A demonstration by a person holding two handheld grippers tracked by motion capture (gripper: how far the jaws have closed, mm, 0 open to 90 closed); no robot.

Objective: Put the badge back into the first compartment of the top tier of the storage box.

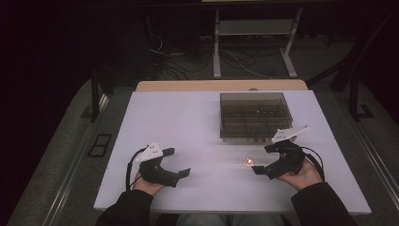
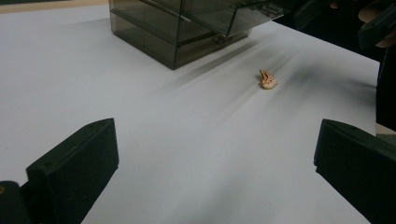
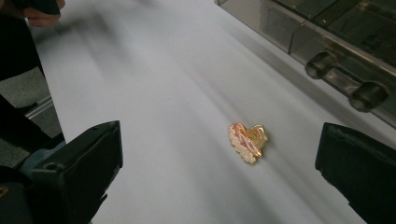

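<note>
Item: pin (image 3: 248, 142), heart-shaped, gold and pink, flat on the table (image 1: 188, 122); lower centre of the right gripper view, centre-right of the high view, just before the smoked box (image 1: 255, 114).

Right gripper (image 1: 263, 160): jaws wide apart, empty, the pin between and ahead of them. We judge the step a pickup: lower until both jaws straddle the pin, then close on its edges.

Left gripper (image 1: 180, 162): jaws apart, empty, lower left of the high view.

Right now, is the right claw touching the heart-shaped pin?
Apart. The right gripper view shows the pin lying on the white table between the open right claw jaws, with gaps either side.
</note>
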